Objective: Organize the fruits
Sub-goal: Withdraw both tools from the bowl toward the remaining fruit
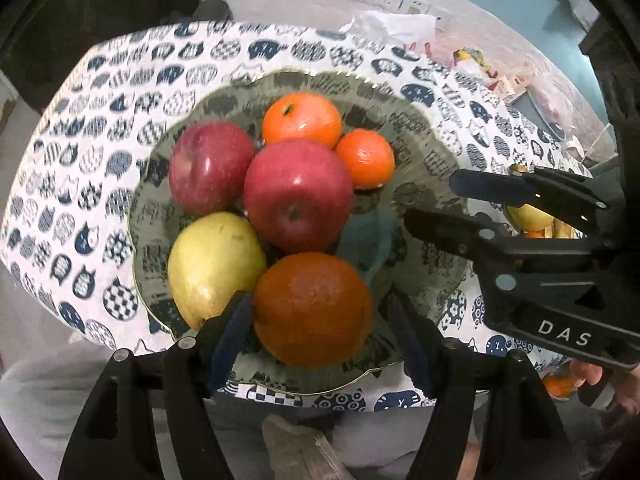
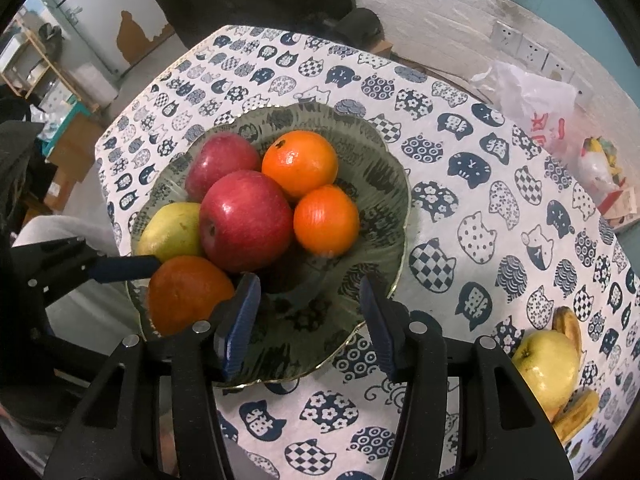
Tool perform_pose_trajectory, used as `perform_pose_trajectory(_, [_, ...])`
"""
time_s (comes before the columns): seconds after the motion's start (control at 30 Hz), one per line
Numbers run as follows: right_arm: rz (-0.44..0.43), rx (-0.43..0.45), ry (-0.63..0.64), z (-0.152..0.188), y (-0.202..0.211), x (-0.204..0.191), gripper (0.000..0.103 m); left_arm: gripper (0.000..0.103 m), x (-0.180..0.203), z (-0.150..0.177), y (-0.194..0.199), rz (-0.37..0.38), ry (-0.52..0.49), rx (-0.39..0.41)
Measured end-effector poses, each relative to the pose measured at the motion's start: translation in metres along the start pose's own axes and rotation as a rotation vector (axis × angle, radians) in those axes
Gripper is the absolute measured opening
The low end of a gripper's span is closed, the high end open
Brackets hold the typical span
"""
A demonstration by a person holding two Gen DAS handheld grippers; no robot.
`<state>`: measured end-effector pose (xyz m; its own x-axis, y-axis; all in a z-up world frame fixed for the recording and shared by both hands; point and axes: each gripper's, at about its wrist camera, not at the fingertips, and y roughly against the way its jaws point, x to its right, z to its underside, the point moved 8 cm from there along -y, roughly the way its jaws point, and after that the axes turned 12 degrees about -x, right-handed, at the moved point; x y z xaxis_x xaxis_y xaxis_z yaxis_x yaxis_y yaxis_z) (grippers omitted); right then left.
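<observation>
We have the left gripper [image 1: 320,336] open around the dark orange [image 1: 312,307] (pads seemingly clear). The right gripper [image 2: 310,320] is open, empty. A careless withdrawal could nudge the orange off the glass plate [image 1: 424,160].

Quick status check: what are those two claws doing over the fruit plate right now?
Left gripper astride the dark orange, pads apparently off it. Right gripper open, empty, over the plate. Nothing in the way.

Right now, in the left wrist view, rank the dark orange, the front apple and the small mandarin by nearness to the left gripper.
1. Dark orange: between the left gripper fingers, at the bowl's near edge.
2. Front apple: bowl centre, just beyond.
3. Small mandarin: far right side.
</observation>
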<state>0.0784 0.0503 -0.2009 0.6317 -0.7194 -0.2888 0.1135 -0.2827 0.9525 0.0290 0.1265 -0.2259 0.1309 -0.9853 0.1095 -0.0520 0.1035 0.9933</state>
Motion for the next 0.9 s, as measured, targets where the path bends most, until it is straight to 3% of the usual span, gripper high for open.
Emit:
perform_pose_trajectory(0.3, [0.021, 0.054, -0.036, 0.009, 0.028, 0.024, 0.062, 0.075, 0.030, -0.008, 0.014, -0.071, -0.118, 0.073])
perform_pose_trajectory(0.9, [0.140, 0.073, -0.205, 0.062, 0.054, 0.132, 0.075, 0.078, 0.113, -0.035, 0.014, -0.108, -0.286, 0.115])
